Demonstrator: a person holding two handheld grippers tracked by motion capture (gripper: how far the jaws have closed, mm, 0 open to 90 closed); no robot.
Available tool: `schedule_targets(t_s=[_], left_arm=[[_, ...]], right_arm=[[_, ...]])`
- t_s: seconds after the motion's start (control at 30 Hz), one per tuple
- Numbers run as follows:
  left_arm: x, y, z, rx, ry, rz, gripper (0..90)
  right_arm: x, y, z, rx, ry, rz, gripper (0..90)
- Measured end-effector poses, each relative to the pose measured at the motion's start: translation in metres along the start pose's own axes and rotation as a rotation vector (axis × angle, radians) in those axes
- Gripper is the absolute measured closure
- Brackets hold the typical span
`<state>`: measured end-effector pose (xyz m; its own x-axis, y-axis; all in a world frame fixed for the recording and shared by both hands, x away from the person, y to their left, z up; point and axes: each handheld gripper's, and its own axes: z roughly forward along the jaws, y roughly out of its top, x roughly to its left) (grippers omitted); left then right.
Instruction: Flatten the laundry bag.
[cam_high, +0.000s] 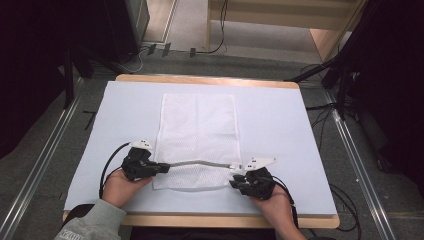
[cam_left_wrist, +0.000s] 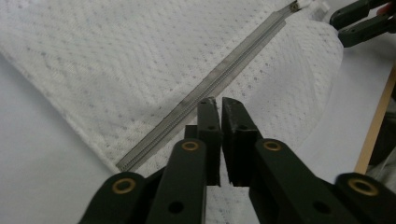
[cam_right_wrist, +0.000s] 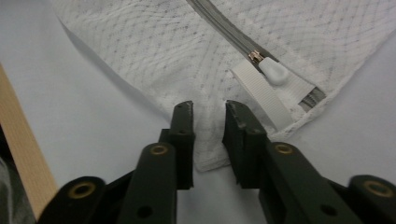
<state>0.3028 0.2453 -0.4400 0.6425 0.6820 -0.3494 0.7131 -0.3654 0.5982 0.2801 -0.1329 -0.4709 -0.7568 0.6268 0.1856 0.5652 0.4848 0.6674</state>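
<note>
White mesh bag flat on pale blue table sheet, wooden edge nearest; grey floor beyond. Left gripper closed by zipper; right gripper slightly open, empty, at bag's corner.

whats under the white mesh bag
The white mesh bag lies flat on the pale blue table cover, which shows all around it. A wooden table edge shows beyond the cover. Whether anything lies beneath or inside the bag cannot be seen; its zipper is closed.
</note>
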Motion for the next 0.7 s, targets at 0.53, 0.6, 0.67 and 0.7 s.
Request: schedule_targets(t_s=[0.53, 0.6, 0.67, 0.7], left_arm=[[0.002, -0.012, 0.011, 0.098, 0.018, -0.015, 90.0], [0.003, -0.011, 0.01, 0.103, 0.014, -0.018, 90.0], [0.004, -0.01, 0.008, 0.089, 0.001, -0.031, 90.0], [0.003, -0.008, 0.005, 0.068, -0.007, -0.034, 90.0]], right_arm=[[-0.01, -0.004, -0.013, 0.057, 0.029, 0.032, 90.0], [-0.01, -0.006, -0.013, 0.061, 0.036, 0.031, 90.0], [-0.01, -0.005, -0.014, 0.043, 0.052, 0.021, 90.0], [-0.009, -0.004, -0.016, 0.033, 0.057, 0.022, 88.4]])
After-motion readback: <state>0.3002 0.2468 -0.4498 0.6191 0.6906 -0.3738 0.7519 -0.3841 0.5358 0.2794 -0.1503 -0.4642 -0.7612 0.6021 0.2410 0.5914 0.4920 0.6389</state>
